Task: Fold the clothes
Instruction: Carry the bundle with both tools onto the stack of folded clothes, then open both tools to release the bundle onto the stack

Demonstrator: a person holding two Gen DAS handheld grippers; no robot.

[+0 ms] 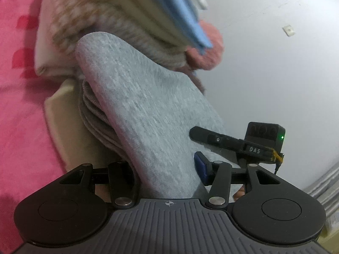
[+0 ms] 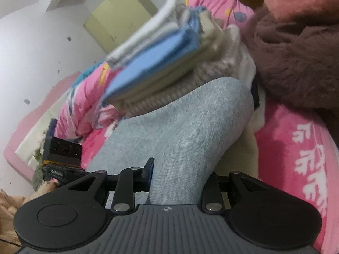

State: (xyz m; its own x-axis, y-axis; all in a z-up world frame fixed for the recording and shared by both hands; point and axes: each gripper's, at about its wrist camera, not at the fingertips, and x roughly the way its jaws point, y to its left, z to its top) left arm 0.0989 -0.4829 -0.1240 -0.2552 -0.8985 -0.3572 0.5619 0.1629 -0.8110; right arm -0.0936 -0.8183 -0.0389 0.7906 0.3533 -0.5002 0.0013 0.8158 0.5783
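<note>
Folded heather-grey garment (image 1: 148, 114) clamped between the fingers of both left gripper (image 1: 167, 173) and right gripper (image 2: 180, 173), extending forward to the stacked clothes (image 2: 161, 63).

Folded stack (image 2: 161, 63) blocking ahead.

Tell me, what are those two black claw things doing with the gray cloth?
A person is folding clothes on a pink bed, with a gripper in each hand. Both the left gripper and the right gripper are clamped on the same folded gray garment, holding it up between them. Just beyond it sits a stack of folded clothes in white, blue and beige. The gray piece looks ready to join that stack, though it is not set down yet.
</note>
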